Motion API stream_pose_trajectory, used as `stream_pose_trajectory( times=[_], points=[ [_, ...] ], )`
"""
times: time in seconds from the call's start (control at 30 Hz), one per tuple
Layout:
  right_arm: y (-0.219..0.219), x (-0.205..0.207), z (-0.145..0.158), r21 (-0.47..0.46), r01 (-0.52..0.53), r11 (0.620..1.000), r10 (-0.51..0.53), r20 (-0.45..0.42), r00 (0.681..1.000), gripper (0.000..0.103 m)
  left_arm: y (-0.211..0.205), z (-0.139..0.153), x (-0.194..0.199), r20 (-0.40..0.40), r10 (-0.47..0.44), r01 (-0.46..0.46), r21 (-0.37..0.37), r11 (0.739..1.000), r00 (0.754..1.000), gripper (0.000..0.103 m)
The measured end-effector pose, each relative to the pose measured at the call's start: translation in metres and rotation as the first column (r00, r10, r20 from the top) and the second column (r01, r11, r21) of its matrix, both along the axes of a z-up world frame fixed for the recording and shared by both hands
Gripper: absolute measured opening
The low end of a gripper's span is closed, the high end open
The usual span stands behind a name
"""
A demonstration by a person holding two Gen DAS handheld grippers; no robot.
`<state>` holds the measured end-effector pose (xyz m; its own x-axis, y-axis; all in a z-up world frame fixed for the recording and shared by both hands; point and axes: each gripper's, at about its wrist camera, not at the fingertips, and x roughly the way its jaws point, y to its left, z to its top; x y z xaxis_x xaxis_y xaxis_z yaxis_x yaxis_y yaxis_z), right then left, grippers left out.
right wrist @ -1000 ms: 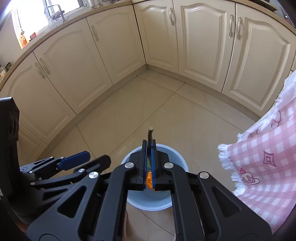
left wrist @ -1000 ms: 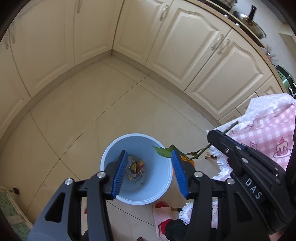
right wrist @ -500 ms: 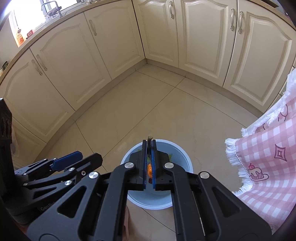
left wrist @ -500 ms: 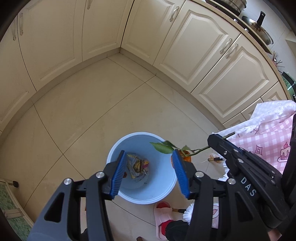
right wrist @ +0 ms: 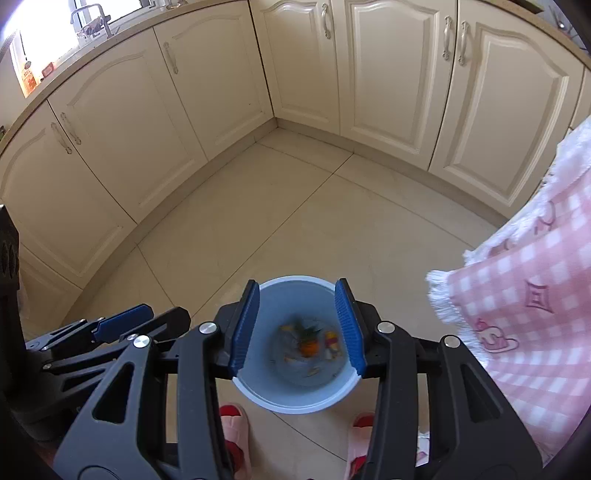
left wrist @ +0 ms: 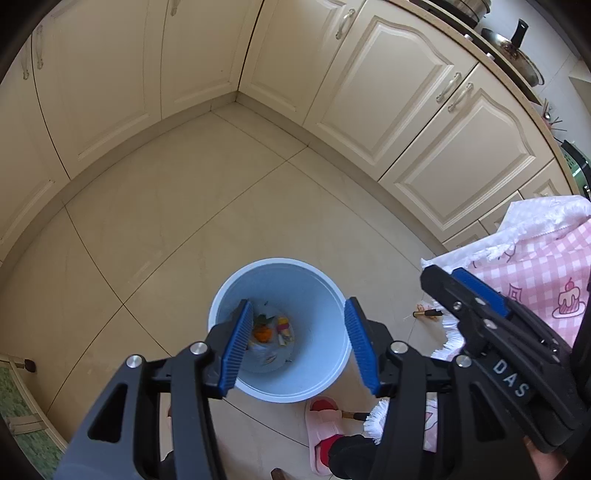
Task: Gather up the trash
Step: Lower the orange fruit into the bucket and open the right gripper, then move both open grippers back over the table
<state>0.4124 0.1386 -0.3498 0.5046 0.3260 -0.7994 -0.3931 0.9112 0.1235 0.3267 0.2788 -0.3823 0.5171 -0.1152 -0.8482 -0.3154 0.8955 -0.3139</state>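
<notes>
The right gripper point(right wrist: 297, 325) has just been opening; its blue ribbed fingers point(right wrist: 245, 326) now stand apart with nothing between them, hanging over the mouth of the round light-blue plastic bin point(right wrist: 295, 402). The left gripper point(left wrist: 297, 345) has its blue fingers point(left wrist: 236, 347) parted about as wide, also empty, above the same bin point(left wrist: 295, 391).

The trash lies at the bottom of the bin: an orange piece with green leaves point(left wrist: 261, 331) and, just beside it, a small red-and-yellow wrapper point(left wrist: 283, 328), among paler scraps. In the right wrist view the orange piece point(right wrist: 308, 345) is blurred.

The bin stands on a floor of large beige tiles point(left wrist: 166, 221), well out from the corner where two runs of cream panelled cabinets point(left wrist: 369, 92) meet. Pink slippers point(right wrist: 231, 417) sit on the floor on the near side of the bin. A pink checked cloth with a white fringe point(right wrist: 528, 314) hangs at the right, clear of the bin. A small dark and gold object point(left wrist: 426, 314) lies on the tiles between the bin and that cloth. A pan with a black handle point(left wrist: 513, 55) rests on the counter above the cabinets, and a tap point(right wrist: 88, 14) shows by the bright window.
</notes>
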Motion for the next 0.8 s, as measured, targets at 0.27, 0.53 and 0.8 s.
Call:
stream_pose_trajectory(
  times=[0.27, 0.53, 0.8],
  points=[
    [-0.030, -0.029, 0.056, -0.019, 0.025, 1.000, -0.023, 0.103, 0.994, 0.043, -0.026, 0.043, -0.022, 0.079, -0.038, 0.037, 0.023, 0.999, 0.996, 0.051],
    [-0.105, -0.102, 0.161, 0.012, 0.095, 0.995, -0.094, 0.331, 0.939, 0.048, -0.089, 0.129, -0.064, 0.226, -0.129, 0.119, 0.060, 0.991, 0.966, 0.053],
    [-0.221, -0.169, 0.231, 0.047, 0.253, 0.966, -0.244, 0.476, 0.845, 0.054, -0.203, 0.210, -0.091, 0.340, -0.352, 0.328, 0.129, 0.936, 0.872, 0.059]
  ],
)
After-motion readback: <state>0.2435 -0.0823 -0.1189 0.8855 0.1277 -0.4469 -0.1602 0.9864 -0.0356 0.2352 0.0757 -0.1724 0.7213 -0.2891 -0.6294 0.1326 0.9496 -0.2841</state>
